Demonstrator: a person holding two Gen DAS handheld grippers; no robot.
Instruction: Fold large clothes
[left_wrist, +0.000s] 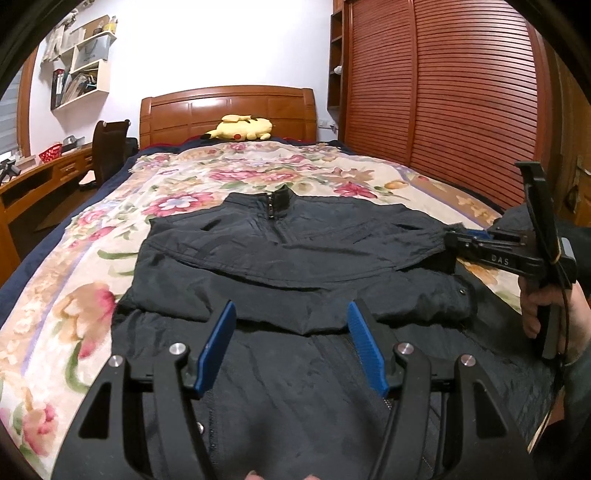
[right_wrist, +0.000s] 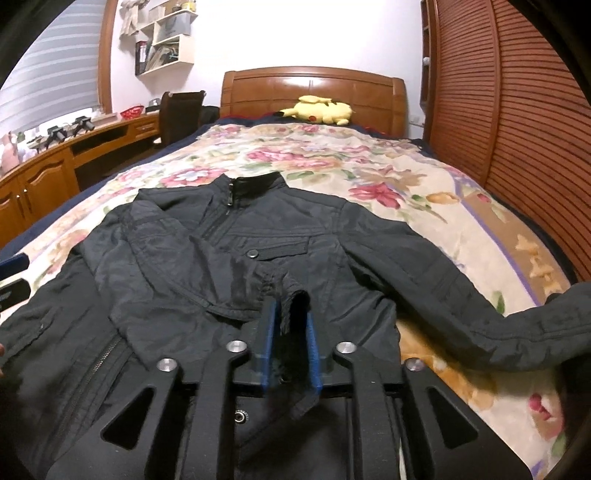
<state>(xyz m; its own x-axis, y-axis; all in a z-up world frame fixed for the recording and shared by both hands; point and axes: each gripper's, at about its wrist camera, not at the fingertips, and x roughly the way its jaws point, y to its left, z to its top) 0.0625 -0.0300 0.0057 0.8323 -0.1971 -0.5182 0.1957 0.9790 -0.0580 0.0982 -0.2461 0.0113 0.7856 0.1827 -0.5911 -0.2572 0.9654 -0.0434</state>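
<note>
Jacket (right_wrist: 236, 258) of dark fabric lies face up on the floral blanket (right_wrist: 424, 177) that covers the bed (left_wrist: 22, 284), collar toward the headboard (right_wrist: 314, 88). One sleeve is folded across its chest; the other sleeve (right_wrist: 480, 295) stretches out toward the bed's right edge. The right gripper (right_wrist: 290, 317) has its blue pads clenched on the cuff (right_wrist: 295, 295) of the folded sleeve, over the jacket's middle. The left gripper (left_wrist: 291, 325) hovers above the lower front with its jaws spread wide, grasping nothing. A yellow plush toy (left_wrist: 240, 129) rests against the headboard. A wooden desk (right_wrist: 55, 162) runs along the left edge, a slatted wardrobe (left_wrist: 461, 96) along the right.
</note>
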